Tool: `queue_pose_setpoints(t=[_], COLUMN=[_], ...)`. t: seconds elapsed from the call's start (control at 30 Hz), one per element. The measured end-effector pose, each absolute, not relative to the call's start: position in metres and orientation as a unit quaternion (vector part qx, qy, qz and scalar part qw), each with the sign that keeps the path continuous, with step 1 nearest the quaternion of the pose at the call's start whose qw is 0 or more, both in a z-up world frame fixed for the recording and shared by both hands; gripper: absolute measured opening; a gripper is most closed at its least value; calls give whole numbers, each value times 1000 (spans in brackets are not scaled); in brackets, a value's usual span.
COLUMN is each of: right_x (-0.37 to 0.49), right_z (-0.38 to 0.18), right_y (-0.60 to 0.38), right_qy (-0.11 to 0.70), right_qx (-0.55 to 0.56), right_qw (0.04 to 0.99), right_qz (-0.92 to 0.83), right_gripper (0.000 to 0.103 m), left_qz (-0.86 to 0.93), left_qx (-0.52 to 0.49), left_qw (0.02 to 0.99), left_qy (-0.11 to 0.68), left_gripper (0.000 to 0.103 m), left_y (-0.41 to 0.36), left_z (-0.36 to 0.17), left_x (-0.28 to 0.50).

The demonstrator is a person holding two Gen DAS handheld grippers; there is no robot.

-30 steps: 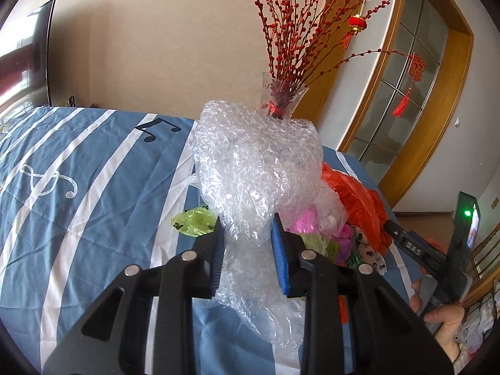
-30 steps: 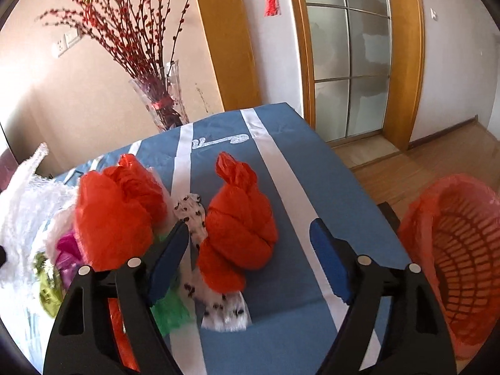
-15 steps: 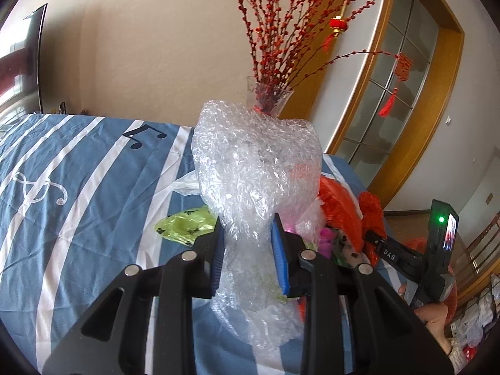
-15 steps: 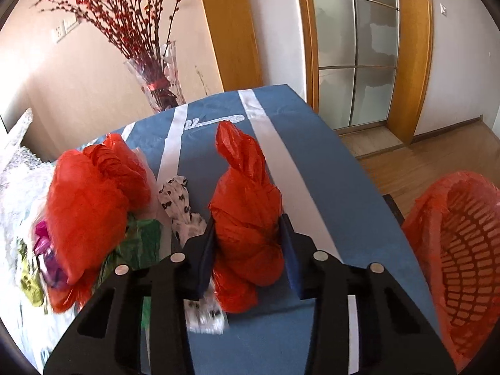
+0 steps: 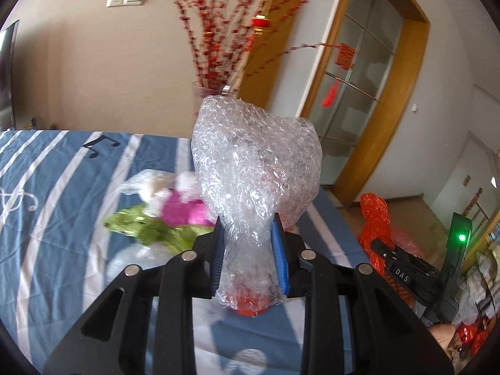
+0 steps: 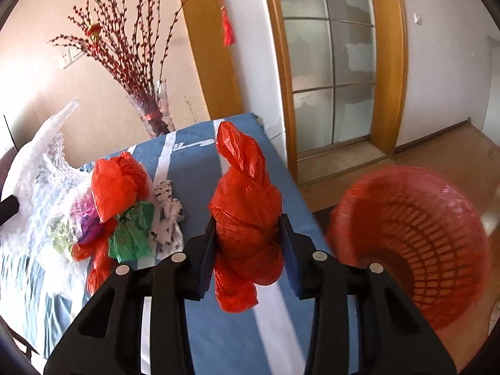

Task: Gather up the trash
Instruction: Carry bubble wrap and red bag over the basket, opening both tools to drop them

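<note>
Left gripper [image 5: 248,259] is clenched on the narrow neck of a crumpled clear bubble-wrap wad [image 5: 254,168]; bulk billows above the pads, clear of the blue striped tablecloth [image 5: 62,187]; light, springy, slick, so grip the bunched waist. Right gripper [image 6: 248,243] has just been closing and now pinches a knotted red plastic bag [image 6: 245,206] mid-body; soft, near weightless; red mesh basket [image 6: 415,243] sits just right, below table level.

I counted two red plastic bags [image 6: 247,218] [image 6: 117,184], one bubble wrap wad [image 5: 254,168], one green bag [image 6: 132,231], one red basket [image 6: 415,243], one vase [image 6: 156,112].
</note>
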State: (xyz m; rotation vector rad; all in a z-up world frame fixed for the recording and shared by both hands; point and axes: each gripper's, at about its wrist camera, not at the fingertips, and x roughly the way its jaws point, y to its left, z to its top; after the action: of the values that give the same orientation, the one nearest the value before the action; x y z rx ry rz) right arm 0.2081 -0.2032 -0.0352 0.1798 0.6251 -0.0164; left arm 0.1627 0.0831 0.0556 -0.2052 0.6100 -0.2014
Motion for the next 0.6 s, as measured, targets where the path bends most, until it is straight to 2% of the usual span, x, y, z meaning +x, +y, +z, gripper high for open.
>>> queue_pose_setpoints(t=[0.6], right_x=[140], right_z=[-33], right_y=[-299], right_qy=[284], right_qx=[117], right_qw=[946], right_qz=[-103], right_gripper=[39], left_qz=[-263], left_qx=[-63], left_qw=[906], left_qy=[324], left_gripper=[28], left_y=[-85], left_z=[63], left_x=[168])
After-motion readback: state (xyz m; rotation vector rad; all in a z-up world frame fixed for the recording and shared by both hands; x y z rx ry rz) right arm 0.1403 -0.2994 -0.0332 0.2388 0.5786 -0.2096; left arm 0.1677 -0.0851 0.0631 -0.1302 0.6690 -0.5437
